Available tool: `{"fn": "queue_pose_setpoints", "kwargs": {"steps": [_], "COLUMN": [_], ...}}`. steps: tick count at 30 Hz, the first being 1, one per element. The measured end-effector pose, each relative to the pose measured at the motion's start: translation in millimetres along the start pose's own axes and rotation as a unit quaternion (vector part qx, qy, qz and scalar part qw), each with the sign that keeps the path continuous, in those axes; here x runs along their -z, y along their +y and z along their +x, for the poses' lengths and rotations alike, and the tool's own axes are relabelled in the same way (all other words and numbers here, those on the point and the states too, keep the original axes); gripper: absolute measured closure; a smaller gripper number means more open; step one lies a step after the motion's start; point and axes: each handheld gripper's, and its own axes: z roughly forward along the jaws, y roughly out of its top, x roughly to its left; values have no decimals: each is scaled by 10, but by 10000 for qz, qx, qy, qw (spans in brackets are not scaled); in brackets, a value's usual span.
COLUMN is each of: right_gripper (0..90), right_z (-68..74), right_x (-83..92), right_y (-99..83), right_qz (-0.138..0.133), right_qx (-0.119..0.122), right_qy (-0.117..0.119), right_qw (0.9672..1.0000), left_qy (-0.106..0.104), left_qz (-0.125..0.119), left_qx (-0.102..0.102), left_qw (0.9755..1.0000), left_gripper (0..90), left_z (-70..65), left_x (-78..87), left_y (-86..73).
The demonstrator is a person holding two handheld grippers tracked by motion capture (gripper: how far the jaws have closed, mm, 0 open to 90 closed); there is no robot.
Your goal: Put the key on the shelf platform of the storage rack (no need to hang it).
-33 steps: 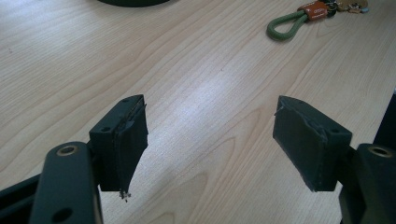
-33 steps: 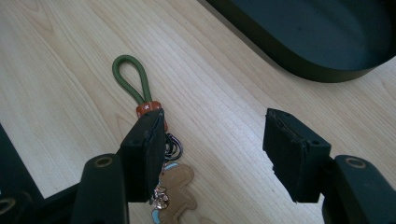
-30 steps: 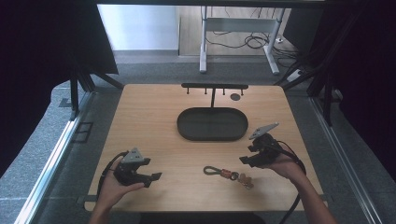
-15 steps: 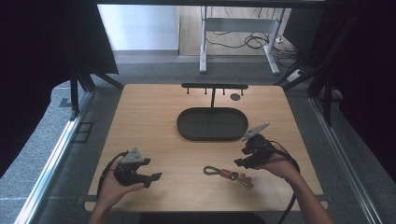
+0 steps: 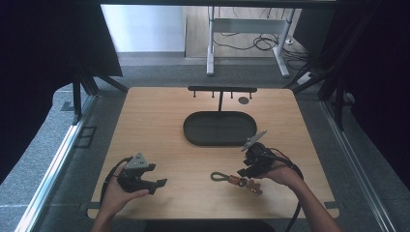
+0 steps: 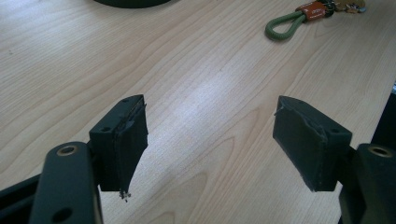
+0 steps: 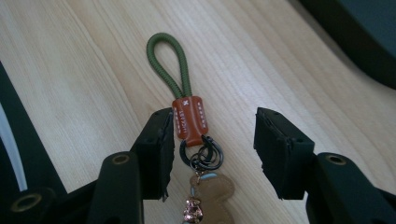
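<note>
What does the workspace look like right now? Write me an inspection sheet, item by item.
Surface: pale wood table, bare over most of its area.
Job's things: keychain lying flat near the front edge; green cord loop, orange tag, dark rings and small charms.
Clutter: dark oval tray at centre, looks empty; low black peg rack and a small round disc behind it.
Grippers: left gripper open over bare wood. Right gripper around the orange tag, jaws just closing; left pad at the tag, right pad still apart.
Cables: one trails from each gripper; more on the floor beyond.
Surroundings: grey floor, white desk legs, dark curtains at both sides.
</note>
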Motion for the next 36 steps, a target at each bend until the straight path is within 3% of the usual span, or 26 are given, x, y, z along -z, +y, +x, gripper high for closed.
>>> {"fn": "queue_pose_setpoints", "kwargs": {"steps": [17,36], "right_gripper": [525,544], "right_z": [62,88], "right_x": [-348,-574], "right_y": [35,44], "right_qz": [515,881], "right_qx": [247,364], "right_qy": [159,231], "right_qw": [9982,9952], "left_qy": [-6,11], "left_qz": [11,-11], "left_qx": [4,-2], "left_qw": [10000,10000], "left_gripper": [266,266], "left_z": [18,29], "left_x": [5,29], "left_y": [-9,-12]}}
